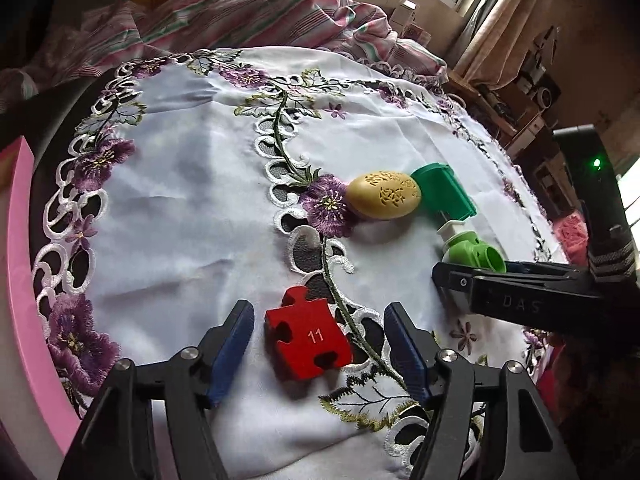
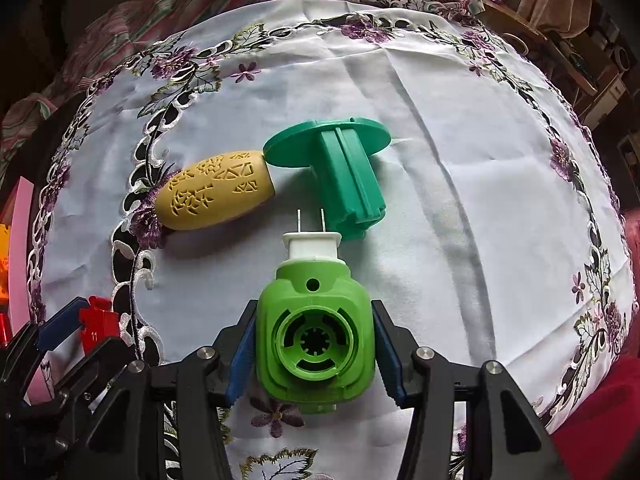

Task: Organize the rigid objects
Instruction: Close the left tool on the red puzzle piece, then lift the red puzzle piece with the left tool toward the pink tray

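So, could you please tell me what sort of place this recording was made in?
Probably a lived-in home room: a white tablecloth embroidered with purple flowers, striped pink bedding bunched behind it, and beige curtains by a window.

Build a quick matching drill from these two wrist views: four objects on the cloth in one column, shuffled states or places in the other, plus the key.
Column 1
1. red puzzle piece
2. yellow carved egg
3. light green plug-in unit
4. dark green spool

Column 2
A. between the right gripper's blue pads
B. lying on its side, flange beside the egg's end
C. flat on the cloth between the open left gripper's fingers
D. resting partly on a purple embroidered flower

Pairs: 1-C, 2-D, 3-A, 4-B
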`<state>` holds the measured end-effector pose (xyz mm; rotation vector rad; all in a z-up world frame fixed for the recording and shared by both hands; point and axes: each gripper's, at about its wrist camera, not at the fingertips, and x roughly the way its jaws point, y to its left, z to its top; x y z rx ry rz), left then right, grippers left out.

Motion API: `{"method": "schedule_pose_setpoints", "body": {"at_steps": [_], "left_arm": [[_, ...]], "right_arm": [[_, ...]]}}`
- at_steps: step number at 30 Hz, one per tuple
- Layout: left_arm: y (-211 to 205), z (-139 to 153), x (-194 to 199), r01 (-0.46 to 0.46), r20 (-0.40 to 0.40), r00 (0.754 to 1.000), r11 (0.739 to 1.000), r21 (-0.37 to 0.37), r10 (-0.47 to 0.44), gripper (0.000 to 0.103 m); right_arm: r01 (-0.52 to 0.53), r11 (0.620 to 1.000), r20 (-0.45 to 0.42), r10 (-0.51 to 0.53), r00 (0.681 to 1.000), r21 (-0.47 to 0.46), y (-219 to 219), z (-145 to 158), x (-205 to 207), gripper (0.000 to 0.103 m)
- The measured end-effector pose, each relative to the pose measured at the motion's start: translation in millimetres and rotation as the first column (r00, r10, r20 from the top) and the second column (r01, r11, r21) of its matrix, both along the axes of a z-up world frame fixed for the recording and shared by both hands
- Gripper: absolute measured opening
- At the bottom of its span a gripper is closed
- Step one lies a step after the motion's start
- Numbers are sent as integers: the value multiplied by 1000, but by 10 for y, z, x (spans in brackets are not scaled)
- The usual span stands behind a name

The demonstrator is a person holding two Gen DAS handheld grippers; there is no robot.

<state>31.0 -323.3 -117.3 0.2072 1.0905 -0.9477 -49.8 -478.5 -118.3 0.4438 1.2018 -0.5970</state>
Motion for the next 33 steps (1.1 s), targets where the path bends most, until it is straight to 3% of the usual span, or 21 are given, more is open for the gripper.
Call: {"method": "schedule_pose_setpoints", "body": {"at_steps": [8,13,17,18,22,33], "left_arm": [[-22,-2,38,-45,26,999,997,69,44,55],[-67,-29,-46,-46,142,989,993,113,30,39],[34,-30,-117,-53,180,983,995,88,37,38],[64,-18,-118,-64,180,983,994,84,48,33],[218,56,-134,-86,167,983,995,53,76,33],[478,354,-251,-86,212,973,996,-21,89,33]], "right_arm": [[5,1000,0,-5,1000,1,-6,5,-3,53],[4,1000,-3,-4,1000,-4,-5,9,-1,53],[-20,999,-15,19,1000,-34,46,9,35,53],[-20,999,-14,20,1000,-32,48,5,38,53],[-8,1000,-3,8,1000,-5,15,-4,23,53],[-45,997,-15,44,999,-67,84,7,75,53]]}}
